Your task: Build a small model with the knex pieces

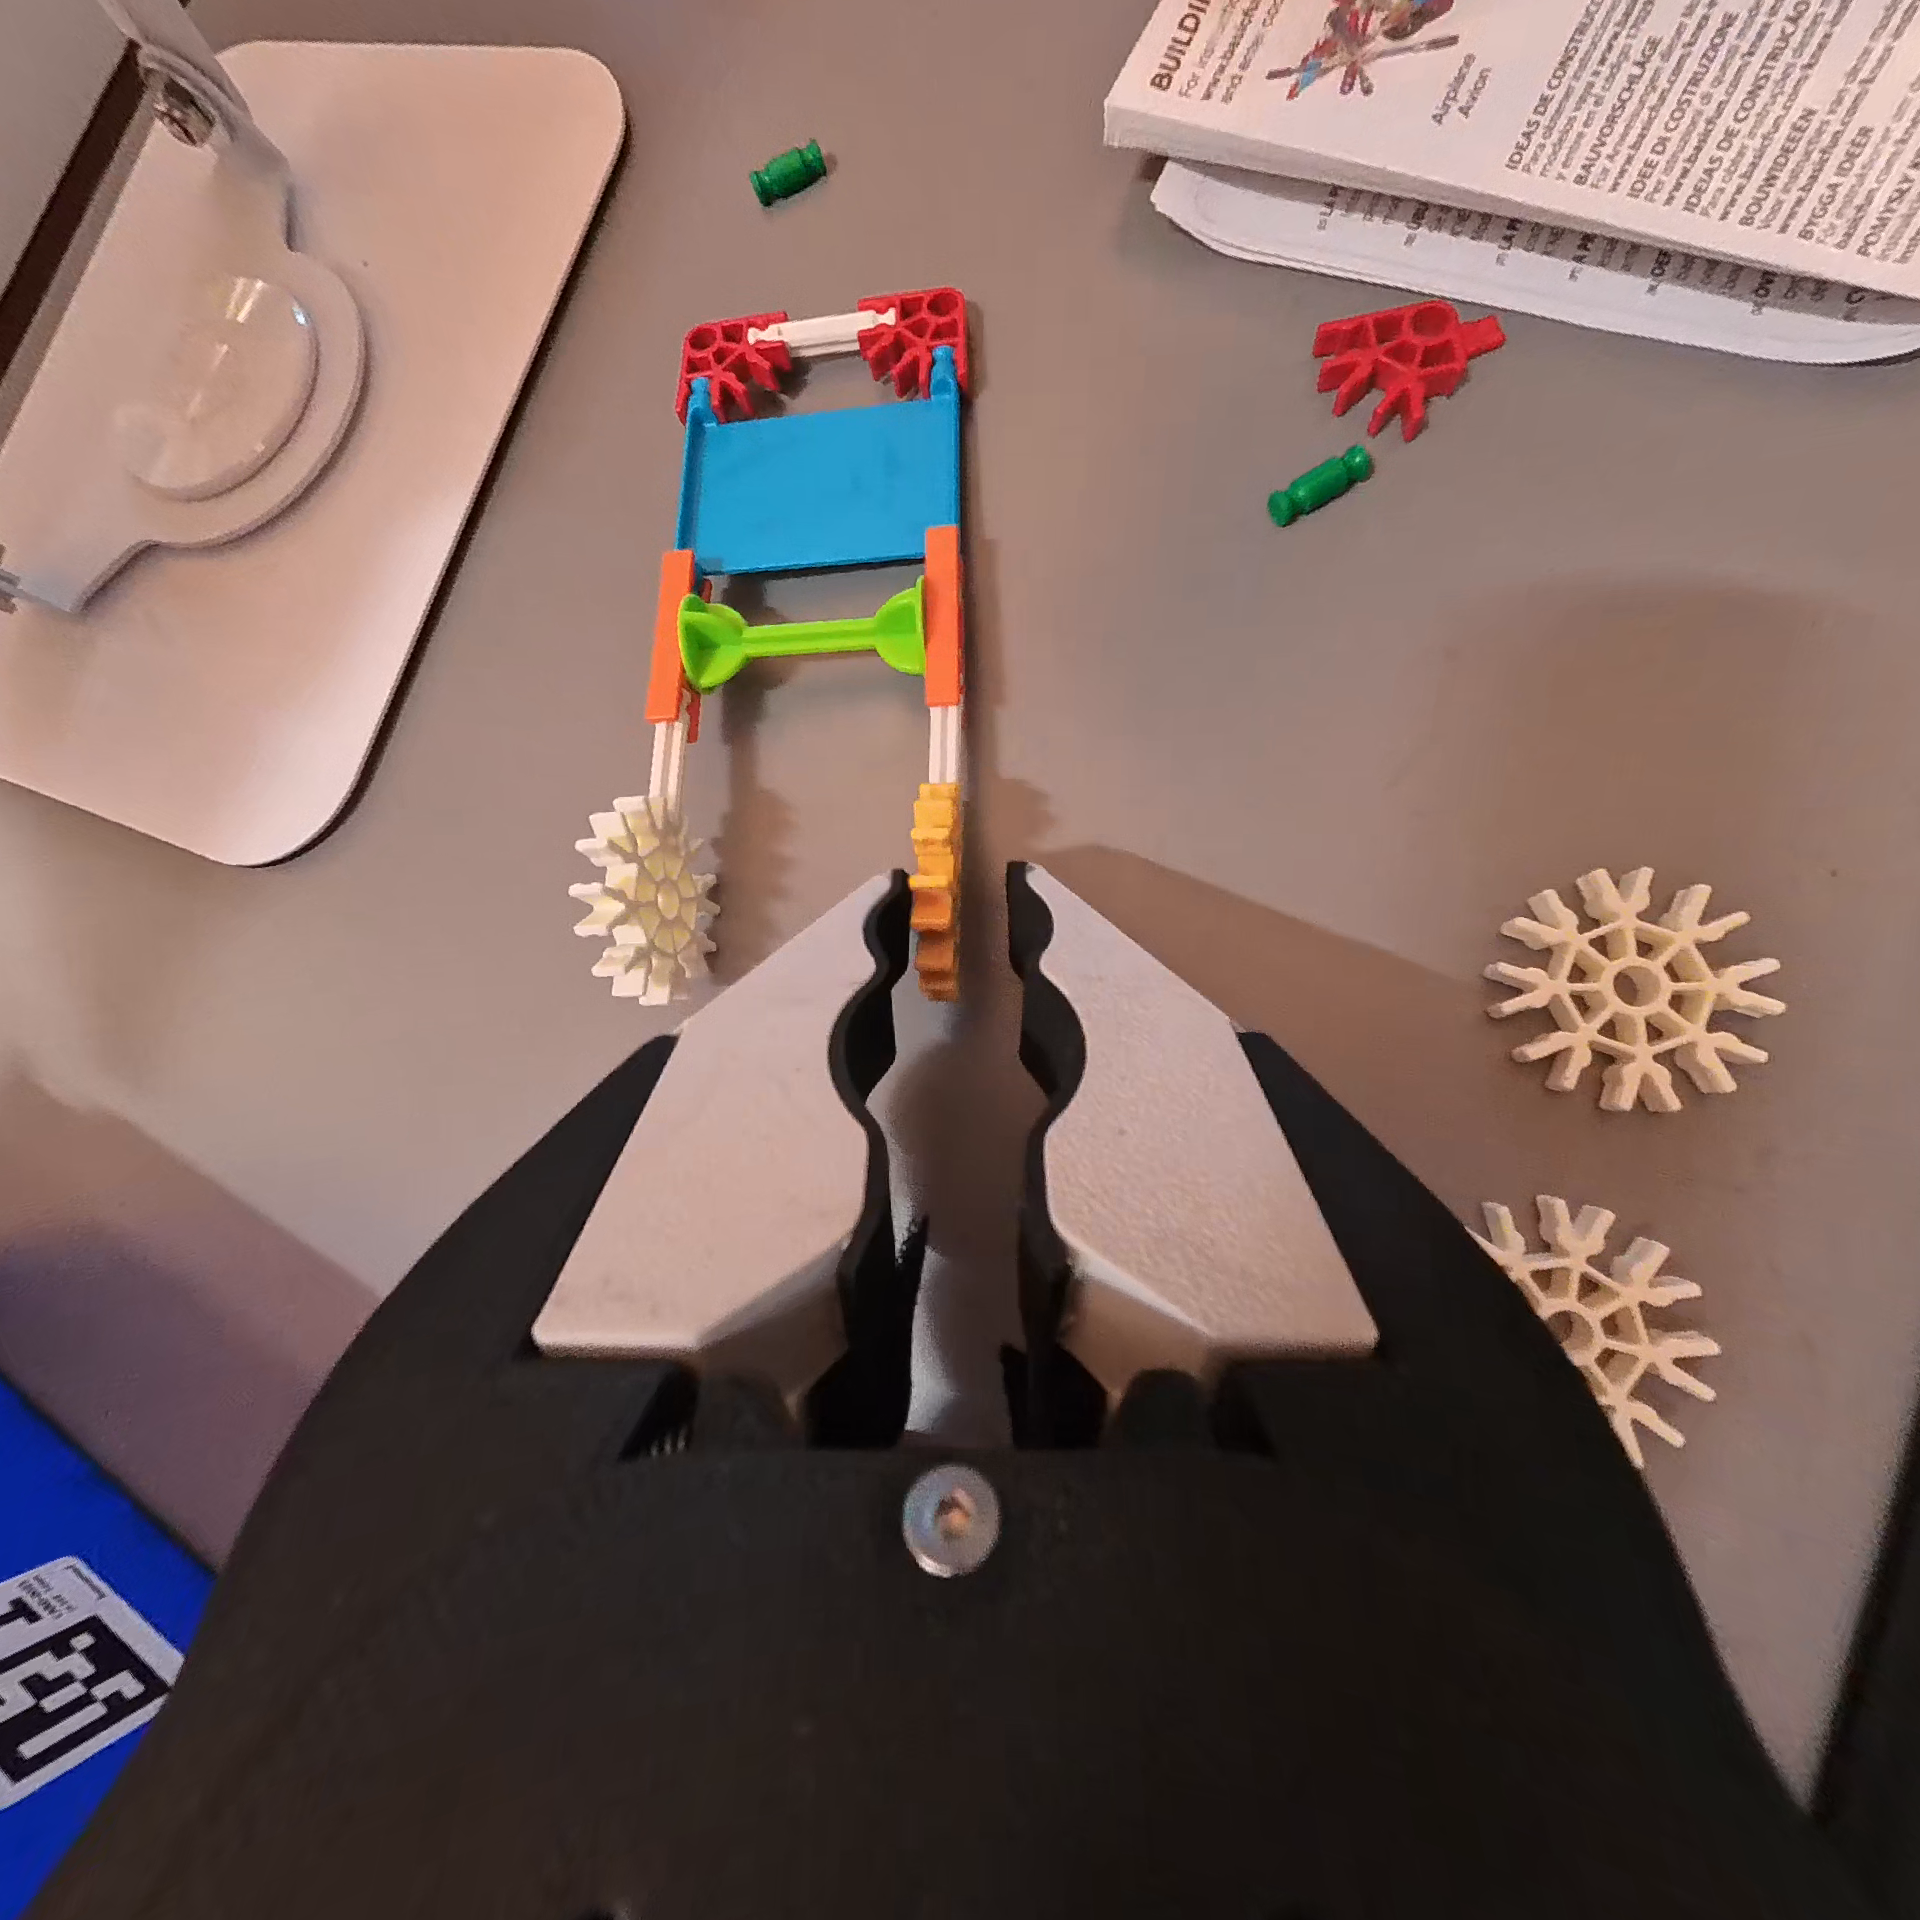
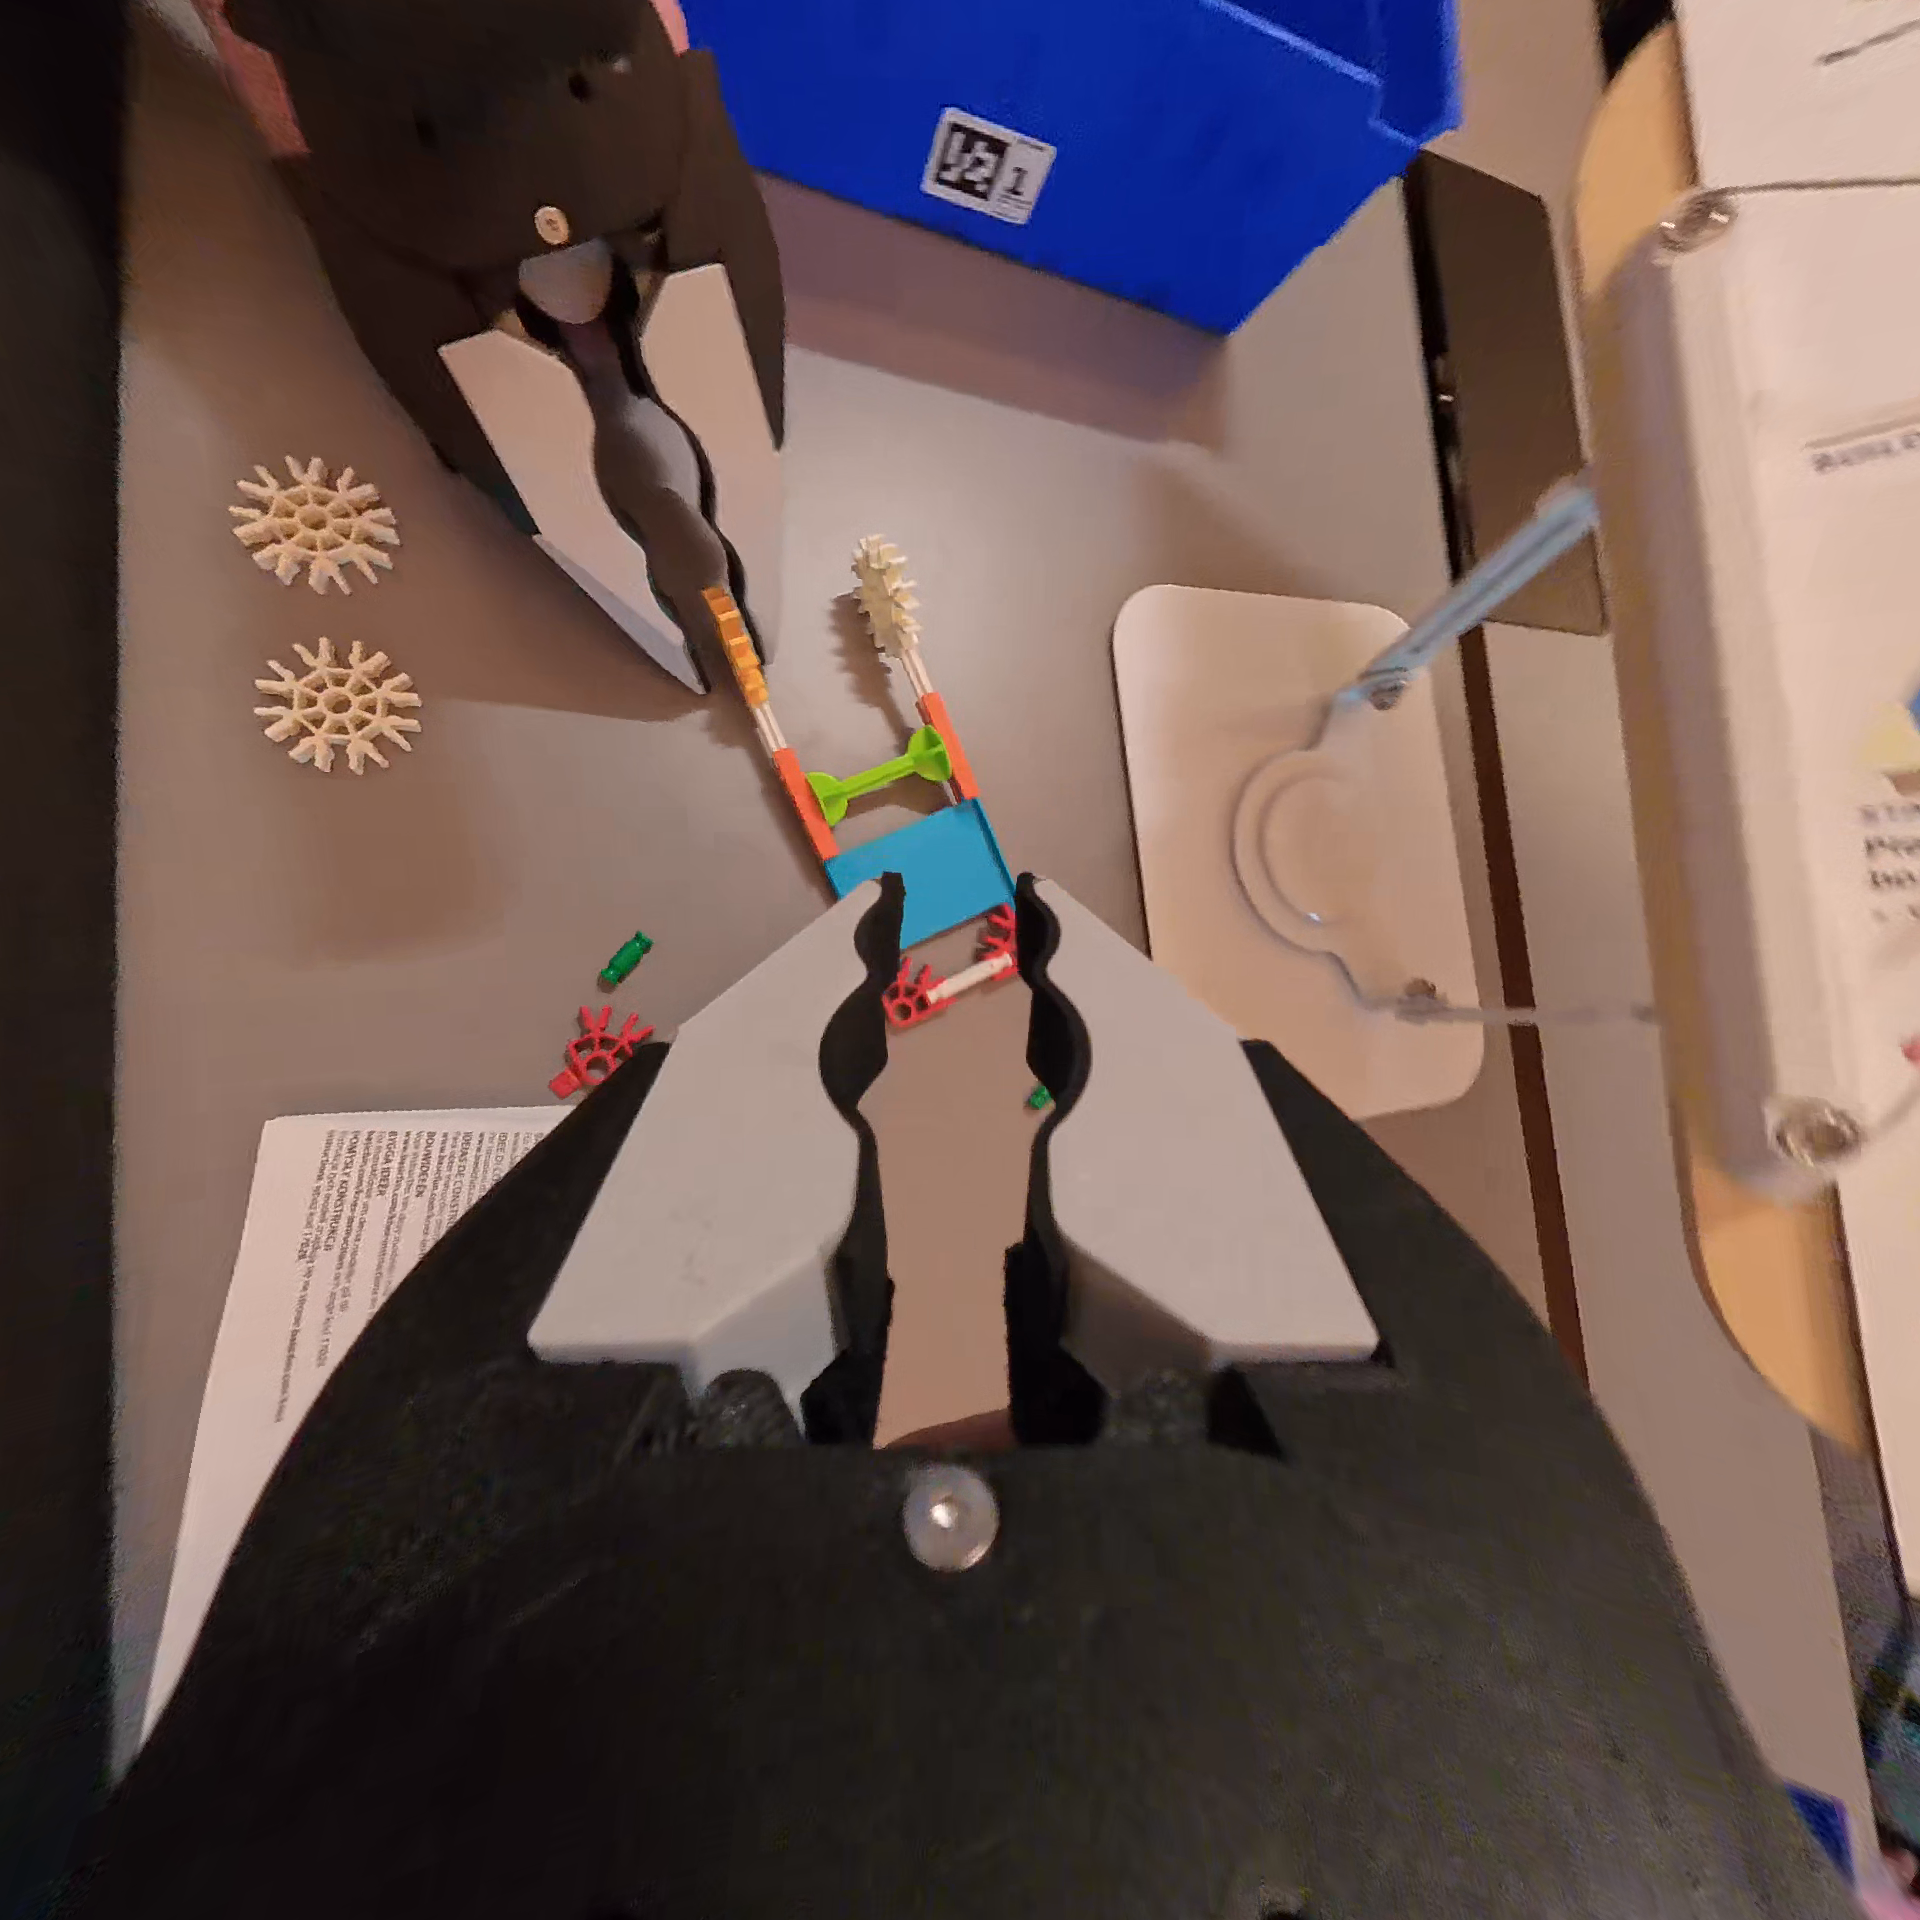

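A small construction-toy frame lies flat on the grey table: a blue panel in the middle, two red corner connectors joined by a short white rod at its far end, orange sleeves and a lime-green cross rod below the panel, then two white rods running toward the near side. One rod ends in a cream snowflake connector, the other in an orange connector standing on edge.

The left gripper has its jaws apart, with the orange connector between the fingertips — close against the left finger, a clear gap to the right one. It does not look clamped. In the right wrist view the right gripper is also parted, its tips over the opposite end of the frame, straddling the edge of the blue panel and the red connectors; whether it touches them I cannot tell.

Around the frame lie loose parts: a red connector, two short green rods, and two flat cream snowflake connectors to the right. A printed instruction booklet sits at the far right, a pale stand base at the left, and a blue bin near the left gripper.

The risk I would judge here: the frame is light and only push-fitted, so an off-centre squeeze on the upright orange connector could twist it off its rod or skid the whole frame sideways.
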